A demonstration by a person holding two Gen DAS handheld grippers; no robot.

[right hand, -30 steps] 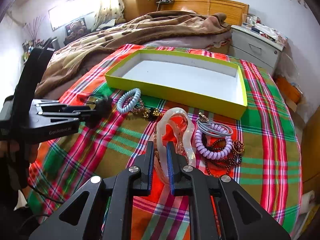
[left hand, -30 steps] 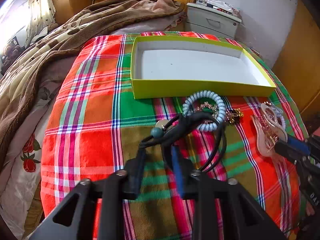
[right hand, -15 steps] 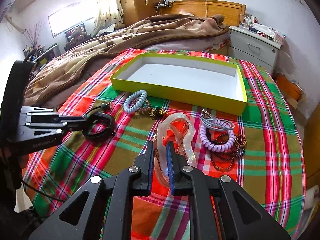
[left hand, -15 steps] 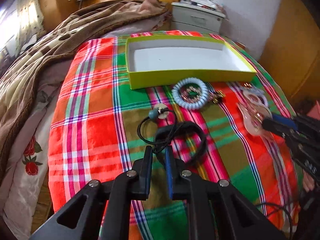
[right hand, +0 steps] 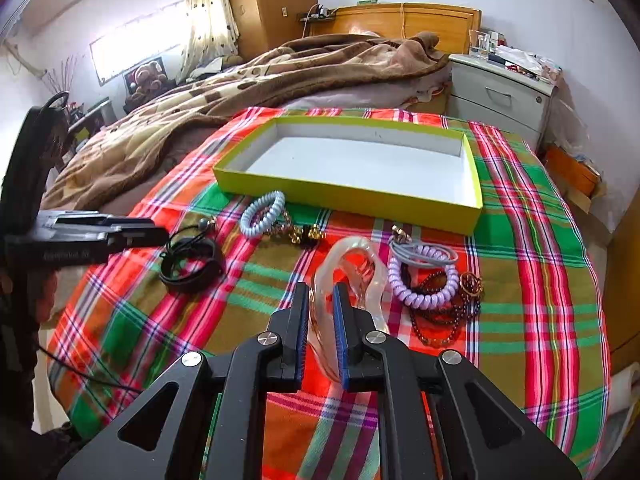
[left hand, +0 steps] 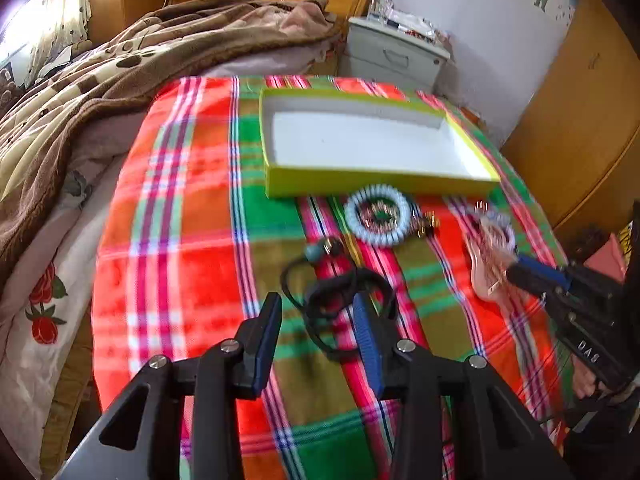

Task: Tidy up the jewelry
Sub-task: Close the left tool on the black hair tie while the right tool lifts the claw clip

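A yellow-green box (left hand: 280,188) (right hand: 344,200) with a white empty floor lies on the plaid cloth. My left gripper (left hand: 316,308) is open just behind a black cord bracelet (left hand: 344,292) (right hand: 192,264) lying on the cloth. My right gripper (right hand: 320,300) is shut on a clear pink hair claw (right hand: 352,264) (left hand: 488,268). A pale blue coil bracelet (left hand: 378,220) (right hand: 262,214) with a gold chain (right hand: 300,234) lies before the box. A lilac coil band (right hand: 424,284), grey hair ties (right hand: 420,250) and dark red beads (right hand: 444,316) lie right of the claw.
The plaid cloth (left hand: 180,240) covers a small round table. A bed with a brown blanket (right hand: 280,76) is at the left and back. A white nightstand (right hand: 500,96) stands behind the box. A wooden wardrobe (left hand: 580,120) stands at the right.
My left gripper has opened and let go of the black cord bracelet, which now rests on the cloth, and has drawn back. My right gripper stays shut on the hair claw.
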